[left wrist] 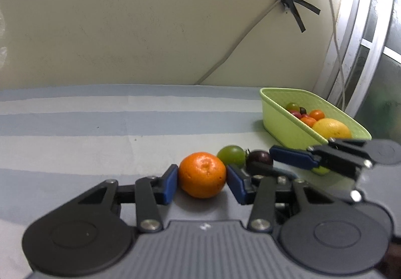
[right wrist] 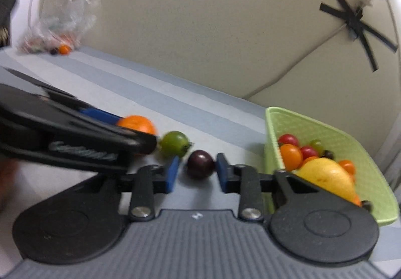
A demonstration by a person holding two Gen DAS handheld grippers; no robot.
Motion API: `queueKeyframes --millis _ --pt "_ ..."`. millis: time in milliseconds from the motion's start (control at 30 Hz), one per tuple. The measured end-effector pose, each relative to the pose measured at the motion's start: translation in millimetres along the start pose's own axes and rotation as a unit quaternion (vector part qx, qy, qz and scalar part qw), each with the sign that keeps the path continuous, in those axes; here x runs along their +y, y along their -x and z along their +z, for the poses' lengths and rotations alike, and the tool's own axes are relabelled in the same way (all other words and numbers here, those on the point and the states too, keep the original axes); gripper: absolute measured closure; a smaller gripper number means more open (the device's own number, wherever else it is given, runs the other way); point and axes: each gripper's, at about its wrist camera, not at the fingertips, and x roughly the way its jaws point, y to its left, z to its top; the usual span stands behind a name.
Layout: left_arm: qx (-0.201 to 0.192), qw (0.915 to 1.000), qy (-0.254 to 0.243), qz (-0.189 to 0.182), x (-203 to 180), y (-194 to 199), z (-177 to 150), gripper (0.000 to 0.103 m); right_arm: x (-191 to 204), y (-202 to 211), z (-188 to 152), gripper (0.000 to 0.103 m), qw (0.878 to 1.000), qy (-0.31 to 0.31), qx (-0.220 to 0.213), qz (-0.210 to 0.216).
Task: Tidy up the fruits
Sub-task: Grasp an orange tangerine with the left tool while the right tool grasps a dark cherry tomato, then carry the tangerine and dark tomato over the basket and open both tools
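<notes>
An orange mandarin (left wrist: 201,175) rests on the striped cloth, and my left gripper (left wrist: 203,183) is shut on it, with a blue pad against each side. Just behind it lie a green round fruit (left wrist: 230,155) and a dark purple one (left wrist: 259,157). In the right wrist view the dark fruit (right wrist: 200,163) sits between the blue pads (right wrist: 173,173) of my right gripper (right wrist: 198,171). Narrow gaps show on both sides, so it is open. The green fruit (right wrist: 174,143) lies just left of that. My left gripper (right wrist: 135,128) comes in from the left, blurred, over the mandarin (right wrist: 136,123).
A light green basket (left wrist: 280,123) stands at the right by the wall, holding a yellow fruit (left wrist: 330,127) and several cherry tomatoes. A clear plastic bag (right wrist: 60,25) with more fruit lies at the far left corner. White cables hang down the wall behind.
</notes>
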Motion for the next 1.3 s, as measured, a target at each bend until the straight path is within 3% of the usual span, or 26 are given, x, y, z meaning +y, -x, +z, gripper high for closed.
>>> queueKeyframes --millis 233,433,633,767,900,1067,1200,1300 --pt "-0.001 0.9998 0.014 -0.016 -1.3 38.1 -27.7 0.061 -5.5 40.2 -19.7 0.075 0.999 -0.018 -0.032 0.014" --pt "0.007 0.9983 -0.001 -0.058 -25.4 59.1 -49.7 0.061 -27.4 89.3 -63.2 0.076 0.987 -0.13 -0.015 0.095" --pt "0.029 0.9952 -0.023 -0.091 -55.8 42.0 -36.4 0.061 -54.2 103.3 -81.8 0.086 0.974 -0.198 -0.007 0.108" --pt "0.015 0.9943 -0.028 -0.102 -70.2 35.2 -10.2 0.061 -71.1 106.8 -78.0 0.088 0.975 -0.206 -0.024 0.08" --pt "-0.002 0.9941 -0.022 -0.106 -75.8 36.3 6.2 0.061 -74.0 105.5 -82.4 0.086 0.974 -0.202 -0.023 0.102" --pt "0.021 0.9943 -0.026 -0.101 -76.8 29.5 0.4 0.061 -65.1 98.7 -85.3 0.064 0.976 -0.185 -0.019 0.114" --pt "0.029 0.9946 -0.025 -0.096 -73.4 28.6 -2.0 0.061 -59.5 91.1 -75.2 0.064 0.98 -0.155 -0.017 0.126" --pt "0.025 0.9949 -0.027 -0.094 -73.7 30.8 4.4 0.061 -56.7 80.8 -70.8 0.073 0.977 -0.143 -0.007 0.159"
